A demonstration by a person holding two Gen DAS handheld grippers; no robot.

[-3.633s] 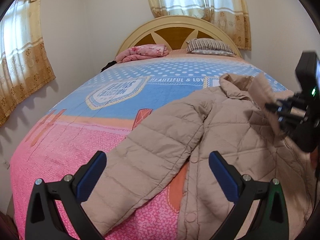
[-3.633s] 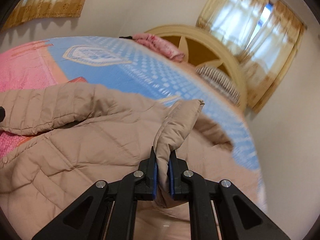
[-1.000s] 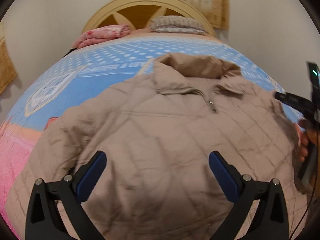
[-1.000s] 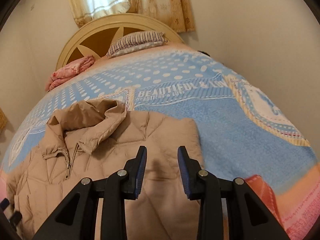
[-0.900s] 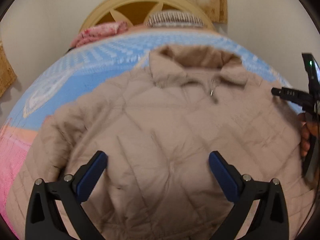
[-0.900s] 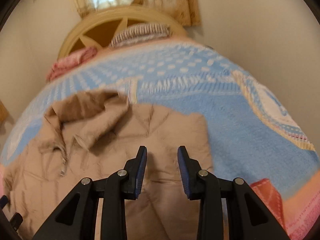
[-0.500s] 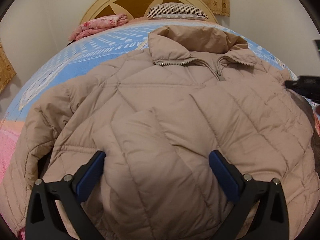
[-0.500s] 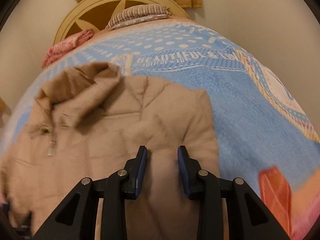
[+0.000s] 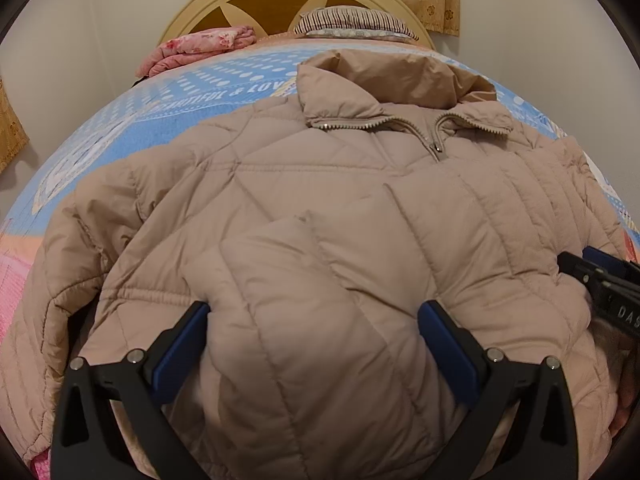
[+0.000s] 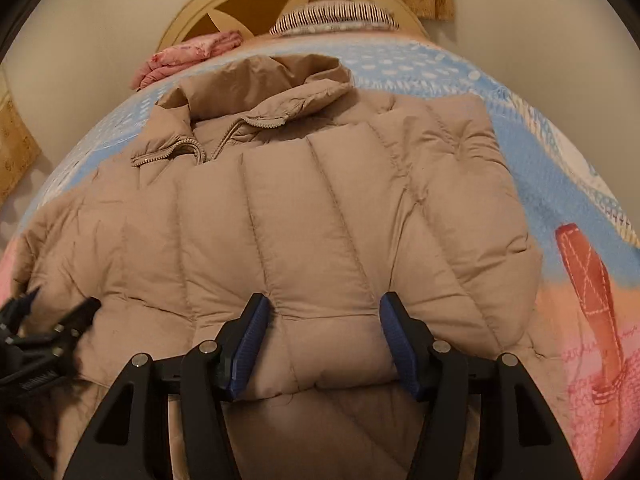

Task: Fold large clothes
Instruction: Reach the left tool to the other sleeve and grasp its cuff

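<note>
A tan quilted puffer jacket (image 9: 328, 208) lies front up on the bed, collar and zip toward the headboard; it also fills the right wrist view (image 10: 304, 216). Both sleeves are folded in across its front. My left gripper (image 9: 314, 344) is open wide, its blue pads on either side of the folded left sleeve end. My right gripper (image 10: 326, 340) is open, its pads on either side of the folded right sleeve cuff. The right gripper shows at the right edge of the left wrist view (image 9: 608, 288); the left gripper shows at the left edge of the right wrist view (image 10: 44, 336).
The bed has a blue, pink and orange blanket (image 10: 560, 184). A wooden headboard (image 9: 280, 0), a striped pillow (image 9: 352, 20) and a folded pink blanket (image 9: 200, 46) are at the far end. Walls and curtains stand beyond.
Both grippers have come down closer to the jacket. My right gripper, shut on a sleeve earlier, has let go and now opened wider. Both sleeves now lie folded across the front.
</note>
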